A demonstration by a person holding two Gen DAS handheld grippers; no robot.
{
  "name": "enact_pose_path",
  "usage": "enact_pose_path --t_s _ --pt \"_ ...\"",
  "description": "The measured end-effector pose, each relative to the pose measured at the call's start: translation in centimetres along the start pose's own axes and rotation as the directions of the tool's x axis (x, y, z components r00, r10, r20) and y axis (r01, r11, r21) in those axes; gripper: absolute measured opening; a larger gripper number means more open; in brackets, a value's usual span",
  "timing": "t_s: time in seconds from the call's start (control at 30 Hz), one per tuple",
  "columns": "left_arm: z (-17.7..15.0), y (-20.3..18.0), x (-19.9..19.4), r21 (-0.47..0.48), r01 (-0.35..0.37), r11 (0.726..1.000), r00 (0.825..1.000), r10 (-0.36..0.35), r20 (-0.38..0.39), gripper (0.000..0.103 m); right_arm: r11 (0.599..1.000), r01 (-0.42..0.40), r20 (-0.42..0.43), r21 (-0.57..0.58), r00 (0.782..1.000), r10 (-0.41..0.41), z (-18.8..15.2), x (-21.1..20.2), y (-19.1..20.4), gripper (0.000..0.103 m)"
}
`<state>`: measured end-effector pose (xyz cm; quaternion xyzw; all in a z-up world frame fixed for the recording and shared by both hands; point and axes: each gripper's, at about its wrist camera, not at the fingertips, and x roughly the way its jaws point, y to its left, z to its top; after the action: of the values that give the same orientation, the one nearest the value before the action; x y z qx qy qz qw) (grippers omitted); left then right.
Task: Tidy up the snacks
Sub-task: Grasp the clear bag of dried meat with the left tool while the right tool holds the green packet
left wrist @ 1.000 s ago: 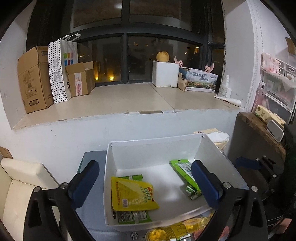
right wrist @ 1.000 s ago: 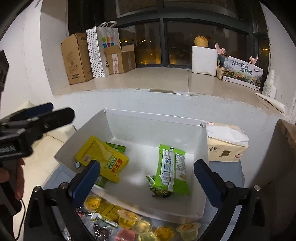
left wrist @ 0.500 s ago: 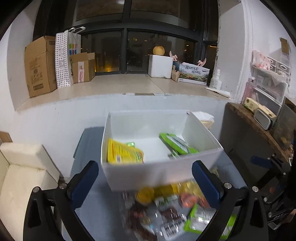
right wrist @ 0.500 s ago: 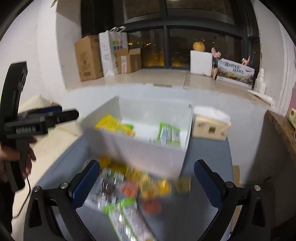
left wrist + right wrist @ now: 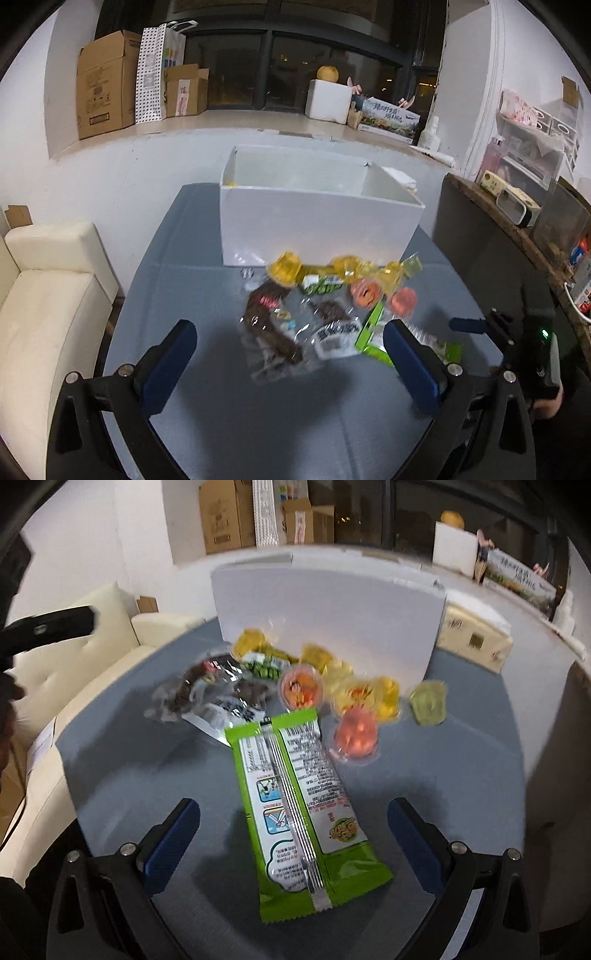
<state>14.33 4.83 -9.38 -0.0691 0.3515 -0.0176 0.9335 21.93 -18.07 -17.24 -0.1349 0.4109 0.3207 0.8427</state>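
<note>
A pile of snacks lies on the grey-blue table (image 5: 207, 406) in front of the white box (image 5: 317, 218). It holds yellow jelly cups (image 5: 286, 273), orange and pink cups (image 5: 301, 690), a green cup (image 5: 428, 703) and clear bags of dark snacks (image 5: 269, 332). My left gripper (image 5: 289, 330) hangs open above the near side of the pile. A long green packet (image 5: 299, 812) lies flat, back side up, between the open fingers of my right gripper (image 5: 291, 808). Neither gripper touches a snack. The box's inside is hidden from here.
A cream sofa (image 5: 48, 295) stands left of the table and a dark cabinet (image 5: 487, 251) right of it. A tissue box (image 5: 476, 638) sits beside the white box. Cardboard boxes (image 5: 103, 85) line the window ledge behind.
Both grippers have drawn back from above the box and dropped low over the table. The snack pile now fills both views, and the green packet lies between the right fingers.
</note>
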Motion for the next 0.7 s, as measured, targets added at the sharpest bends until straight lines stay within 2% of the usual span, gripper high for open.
enact_pose_path --t_s 0.2,0.47,0.5,0.57,0.7 --pt "-1.0 1.3 0.3 -0.029 -0.022 0.999 0.999 0.021 -0.031 0.103 1.0 0.029 -0.066 0.005 0.997 -0.029 0.3 3.1 -0.5 0.103" --pt "-1.6 1.7 1.5 -0.042 -0.018 0.999 0.997 0.015 -0.069 0.103 0.999 0.047 -0.043 -0.005 0.998 -0.047 0.0 3.4 -0.4 0.102" --pt "-1.6 1.6 1.7 -0.037 -0.013 0.999 0.997 0.01 -0.073 0.103 0.999 0.042 -0.036 -0.007 0.998 -0.042 -0.1 3.2 -0.3 0.099" --pt "-1.7 1.4 2.0 -0.033 -0.009 0.999 0.997 0.006 -0.079 0.103 0.999 0.042 -0.006 -0.011 0.999 -0.042 -0.4 2.3 -0.1 0.073" --pt "-1.8 1.4 2.7 -0.043 -0.011 0.999 0.996 0.007 -0.092 0.103 1.0 0.025 -0.02 0.006 0.999 -0.025 -0.8 1.6 -0.1 0.071"
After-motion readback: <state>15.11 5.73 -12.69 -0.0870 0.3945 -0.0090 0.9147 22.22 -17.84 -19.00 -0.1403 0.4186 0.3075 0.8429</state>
